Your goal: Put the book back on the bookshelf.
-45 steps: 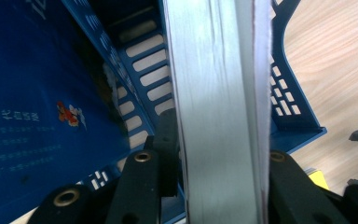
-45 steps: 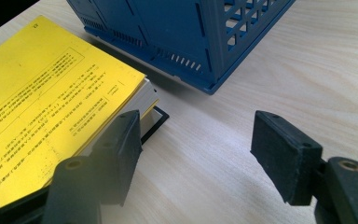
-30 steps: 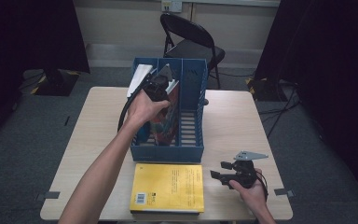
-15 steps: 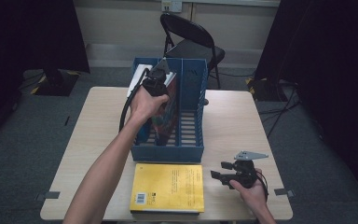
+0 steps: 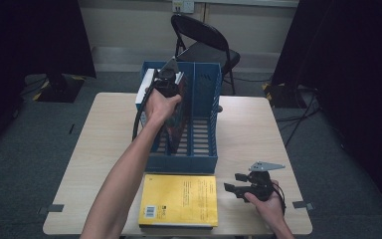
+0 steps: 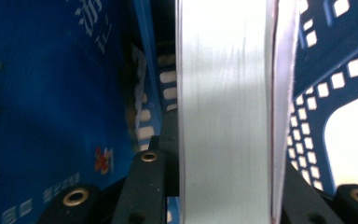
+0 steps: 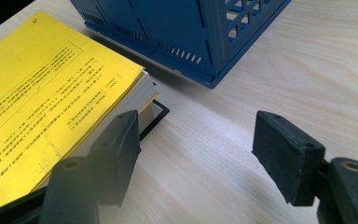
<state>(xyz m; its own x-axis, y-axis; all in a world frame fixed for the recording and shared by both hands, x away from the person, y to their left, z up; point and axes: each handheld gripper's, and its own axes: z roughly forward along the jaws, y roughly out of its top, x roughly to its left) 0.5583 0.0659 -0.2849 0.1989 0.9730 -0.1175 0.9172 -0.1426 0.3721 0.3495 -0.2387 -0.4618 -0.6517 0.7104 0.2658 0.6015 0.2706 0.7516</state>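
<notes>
A blue slotted file rack (image 5: 201, 152) stands mid-table. My left gripper (image 5: 168, 82) reaches down into its left compartment, shut on an upright book with a dark red cover (image 5: 180, 124). In the left gripper view the book's white page edge (image 6: 223, 93) is clamped between the black fingers (image 6: 147, 186) of the left gripper (image 6: 223, 158), with a blue book cover (image 6: 51, 93) beside it and the rack's wall (image 6: 340, 60) on the other side. My right gripper (image 5: 232, 184) rests open at the table's front right, beside a yellow book (image 5: 179, 199).
In the right gripper view the yellow book (image 7: 42, 93) lies on a thin black-edged item (image 7: 161, 109), with the rack's corner (image 7: 205, 70) behind it and the right gripper (image 7: 196, 140) over bare wood. A white book (image 5: 144, 89) leans at the rack's left. A folding chair (image 5: 204, 45) stands behind the table.
My left hand has shifted a little toward the rack's far end with the book still gripped. The right gripper has stayed put.
</notes>
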